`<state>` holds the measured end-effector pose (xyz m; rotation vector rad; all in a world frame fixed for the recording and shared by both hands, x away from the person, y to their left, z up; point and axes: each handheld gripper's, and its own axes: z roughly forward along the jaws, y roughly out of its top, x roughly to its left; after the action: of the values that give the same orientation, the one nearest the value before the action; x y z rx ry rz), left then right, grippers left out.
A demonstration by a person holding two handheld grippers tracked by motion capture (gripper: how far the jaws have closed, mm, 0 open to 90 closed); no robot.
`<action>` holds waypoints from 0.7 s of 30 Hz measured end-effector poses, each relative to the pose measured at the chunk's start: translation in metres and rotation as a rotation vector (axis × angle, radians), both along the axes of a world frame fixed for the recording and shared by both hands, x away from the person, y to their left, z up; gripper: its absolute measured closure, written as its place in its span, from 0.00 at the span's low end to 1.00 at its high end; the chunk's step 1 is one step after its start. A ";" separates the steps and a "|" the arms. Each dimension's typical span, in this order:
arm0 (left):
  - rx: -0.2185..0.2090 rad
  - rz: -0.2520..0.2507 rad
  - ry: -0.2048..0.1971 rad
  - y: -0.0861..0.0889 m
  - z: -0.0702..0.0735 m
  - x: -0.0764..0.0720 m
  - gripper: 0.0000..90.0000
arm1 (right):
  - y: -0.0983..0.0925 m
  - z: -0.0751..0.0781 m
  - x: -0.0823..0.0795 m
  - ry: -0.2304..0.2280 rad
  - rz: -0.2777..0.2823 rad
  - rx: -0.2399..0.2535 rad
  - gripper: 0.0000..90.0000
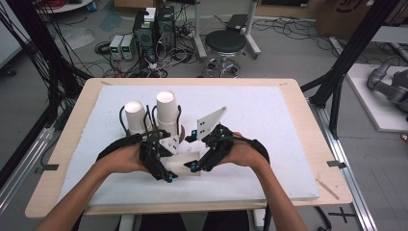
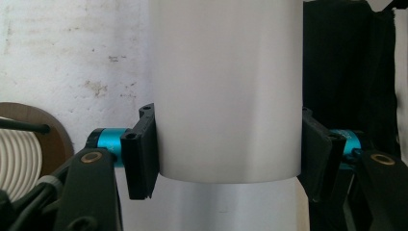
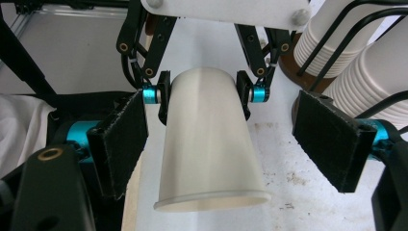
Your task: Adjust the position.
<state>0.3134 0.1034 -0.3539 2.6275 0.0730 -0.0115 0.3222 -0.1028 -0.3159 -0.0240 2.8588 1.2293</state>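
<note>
The left gripper (image 3: pixel 202 96) has its jaws clamped on a white paper cup (image 3: pixel 209 149), holding it steady above the worktop (image 1: pixel 269 144). The right gripper (image 3: pixel 240 144) has its jaws open around the cup's rim without touching, seemingly placed to take it.

The paper cup (image 3: pixel 209 144) between my left gripper's (image 2: pixel 228 154) black pads (image 2: pixel 142 154) is plain white, no print on it. My jaw pivots carry bright turquoise sleeves (image 2: pixel 108 139) with brass-coloured rivets. My right gripper's (image 3: pixel 221 144) pads (image 3: pixel 332 144) are matt black too, with the same turquoise. The stacked cups (image 1: pixel 166 108) behind are white with fine ribbed rims, held in a black wire rack on a brown round base (image 2: pixel 53 139). The table mat (image 1: pixel 269 139) is white, flecked with small brownish stains, and the table edge (image 1: pixel 298 96) is pale wood. The plates (image 1: pixel 210 120) on top of my grippers are light grey
</note>
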 end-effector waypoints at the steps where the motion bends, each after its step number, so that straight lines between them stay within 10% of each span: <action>1: -0.001 -0.002 -0.003 0.000 0.000 0.000 0.39 | -0.001 0.001 0.000 -0.003 0.000 0.007 0.23; 21: -0.181 0.045 0.003 0.027 0.001 -0.001 0.39 | -0.032 0.008 0.000 -0.006 -0.040 0.101 0.23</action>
<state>0.3121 0.1300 -0.3533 2.4443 0.1267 -0.0066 0.3221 -0.1349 -0.3075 0.0324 2.7735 1.3619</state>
